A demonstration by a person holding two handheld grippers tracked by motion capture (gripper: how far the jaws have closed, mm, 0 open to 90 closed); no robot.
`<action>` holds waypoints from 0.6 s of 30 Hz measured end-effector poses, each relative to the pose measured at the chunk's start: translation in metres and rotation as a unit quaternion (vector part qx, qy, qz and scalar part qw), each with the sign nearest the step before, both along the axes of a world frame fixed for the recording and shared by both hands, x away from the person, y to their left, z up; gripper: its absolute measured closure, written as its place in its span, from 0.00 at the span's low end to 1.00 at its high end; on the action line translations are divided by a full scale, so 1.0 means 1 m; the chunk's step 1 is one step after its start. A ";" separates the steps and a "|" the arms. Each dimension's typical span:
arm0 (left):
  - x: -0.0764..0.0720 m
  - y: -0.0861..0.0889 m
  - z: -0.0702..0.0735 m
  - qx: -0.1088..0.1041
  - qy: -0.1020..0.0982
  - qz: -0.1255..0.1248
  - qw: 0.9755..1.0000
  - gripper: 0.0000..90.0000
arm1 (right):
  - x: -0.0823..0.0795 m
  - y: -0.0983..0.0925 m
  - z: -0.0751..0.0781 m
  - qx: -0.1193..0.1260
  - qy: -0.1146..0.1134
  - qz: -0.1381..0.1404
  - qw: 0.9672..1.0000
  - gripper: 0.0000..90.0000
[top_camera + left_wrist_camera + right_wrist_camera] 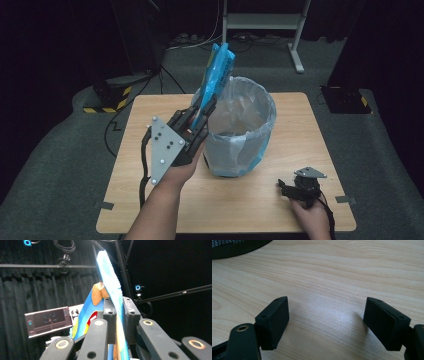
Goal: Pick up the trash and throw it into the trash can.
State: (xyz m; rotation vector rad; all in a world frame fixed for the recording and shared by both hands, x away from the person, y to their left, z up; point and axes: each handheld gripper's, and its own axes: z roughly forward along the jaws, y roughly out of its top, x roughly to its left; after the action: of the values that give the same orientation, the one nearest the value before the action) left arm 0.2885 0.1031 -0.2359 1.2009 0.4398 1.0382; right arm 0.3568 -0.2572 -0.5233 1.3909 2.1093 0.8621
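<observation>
So the blue snack bag (218,70) is standing nearly upright, long axis running up and leaning a bit away from the person, top end above the near-left rim of the lined bin (250,145). The left gripper (199,119) has its 2 jaws clamped tight on the bag's lower end. The right gripper (286,188) is down on the wooden table (295,125) near the right corner, jaws wide apart, nothing between them.

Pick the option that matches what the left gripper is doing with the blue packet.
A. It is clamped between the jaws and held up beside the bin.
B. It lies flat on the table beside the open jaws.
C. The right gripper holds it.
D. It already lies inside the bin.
A: the left gripper has its jaws shut on the blue packet, which sticks up next to the bin.
</observation>
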 end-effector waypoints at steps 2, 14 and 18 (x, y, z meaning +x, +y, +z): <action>0.001 -0.005 -0.002 0.002 0.003 -0.006 1.000 0.92 | 0.000 0.000 0.000 0.000 0.000 0.000 1.000 0.23; 0.010 -0.018 -0.009 -0.003 0.030 -0.043 0.999 0.90 | -0.001 0.000 0.000 0.001 0.000 -0.001 1.000 0.23; 0.013 -0.018 -0.013 -0.004 0.044 -0.053 0.998 0.89 | -0.001 0.000 0.000 0.000 -0.001 0.000 1.000 0.23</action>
State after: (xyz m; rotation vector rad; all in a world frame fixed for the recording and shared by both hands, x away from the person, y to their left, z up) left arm 0.3010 0.0849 -0.2486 1.2540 0.4438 0.8941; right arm 0.3562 -0.2569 -0.5234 1.3896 2.1081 0.8625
